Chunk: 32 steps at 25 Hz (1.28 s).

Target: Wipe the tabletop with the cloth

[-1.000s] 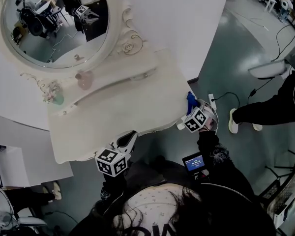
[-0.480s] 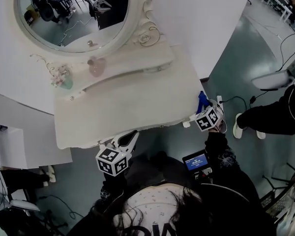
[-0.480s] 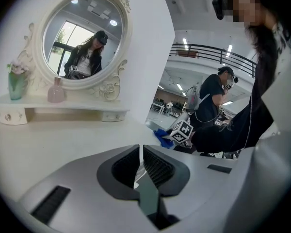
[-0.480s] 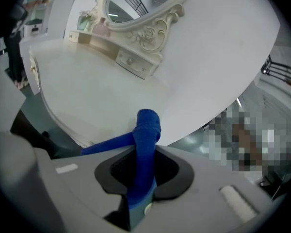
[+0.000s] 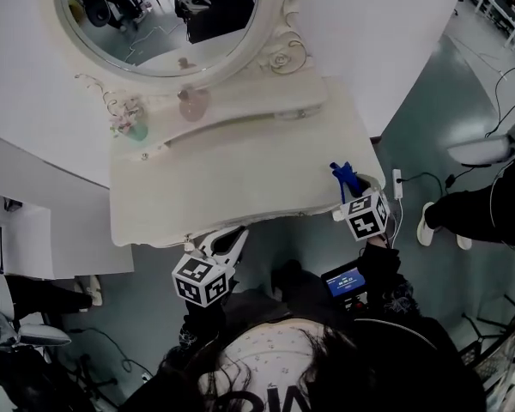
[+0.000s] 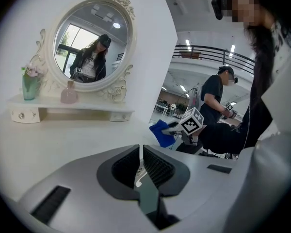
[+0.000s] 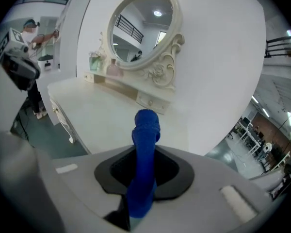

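right gripper (image 7: 144, 152) pinches blue cloth (image 7: 144, 144) (bunched).

You're in a big open lab hall, not a home: the white dressing table (image 5: 240, 187) and oval mirror (image 5: 167, 15) back onto a bare partition wall (image 5: 395, 33). A power strip (image 5: 397, 184) lies on the grey floor (image 5: 429, 101), and a mezzanine railing (image 6: 218, 50) runs beneath strip lights (image 6: 187, 45).

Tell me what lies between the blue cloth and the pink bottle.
Only bare tabletop from the cloth to the shelf under the pink bottle; head view.
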Each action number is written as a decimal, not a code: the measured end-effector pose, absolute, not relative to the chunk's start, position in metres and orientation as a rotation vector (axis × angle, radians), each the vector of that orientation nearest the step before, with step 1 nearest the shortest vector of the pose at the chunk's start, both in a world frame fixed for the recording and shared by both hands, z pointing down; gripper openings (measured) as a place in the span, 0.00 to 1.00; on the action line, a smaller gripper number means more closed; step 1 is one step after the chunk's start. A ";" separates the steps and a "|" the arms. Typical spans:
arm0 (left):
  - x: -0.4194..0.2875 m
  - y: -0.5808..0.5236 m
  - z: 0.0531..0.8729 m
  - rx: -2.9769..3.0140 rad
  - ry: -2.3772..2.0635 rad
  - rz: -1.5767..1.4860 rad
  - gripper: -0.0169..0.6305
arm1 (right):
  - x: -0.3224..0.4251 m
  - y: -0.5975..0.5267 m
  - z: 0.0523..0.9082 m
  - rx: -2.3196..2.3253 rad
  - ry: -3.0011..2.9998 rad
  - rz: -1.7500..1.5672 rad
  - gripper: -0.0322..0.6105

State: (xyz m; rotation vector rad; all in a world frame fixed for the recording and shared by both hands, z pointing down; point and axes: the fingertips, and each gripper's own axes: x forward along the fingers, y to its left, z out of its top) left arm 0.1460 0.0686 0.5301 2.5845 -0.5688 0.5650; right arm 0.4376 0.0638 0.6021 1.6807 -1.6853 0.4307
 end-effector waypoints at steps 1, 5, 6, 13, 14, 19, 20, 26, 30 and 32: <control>0.142 0.070 0.528 2.589 -0.570 0.559 0.03 | 0.422 0.062 0.591 1.676 -1.723 0.428 0.17; 0.118 0.077 0.521 2.602 -0.573 0.545 0.03 | 0.354 0.059 0.545 1.643 -1.860 0.377 0.17; 0.109 0.080 0.519 2.602 -0.574 0.540 0.03 | 0.336 0.060 0.534 1.638 -1.893 0.365 0.17; 0.042 0.094 0.507 2.611 -0.599 0.477 0.03 | 0.222 0.079 0.491 1.636 -2.050 0.371 0.17; 0.032 0.098 0.506 2.614 -0.593 0.472 0.03 | 0.208 0.084 0.489 1.641 -2.056 0.377 0.17; -0.017 0.114 0.501 2.635 -0.555 0.454 0.03 | 0.141 0.108 0.489 1.659 -2.079 0.428 0.17; -0.028 0.118 0.500 2.638 -0.546 0.452 0.03 | 0.128 0.114 0.490 1.664 -2.080 0.440 0.17; -0.079 0.141 0.501 2.660 -0.475 0.454 0.03 | 0.070 0.150 0.492 1.737 -2.049 0.476 0.17; -0.103 0.157 0.502 2.668 -0.430 0.456 0.03 | 0.038 0.170 0.495 1.752 -2.035 0.499 0.17; -0.111 0.165 0.501 2.669 -0.409 0.449 0.03 | 0.025 0.179 0.496 1.751 -2.028 0.506 0.17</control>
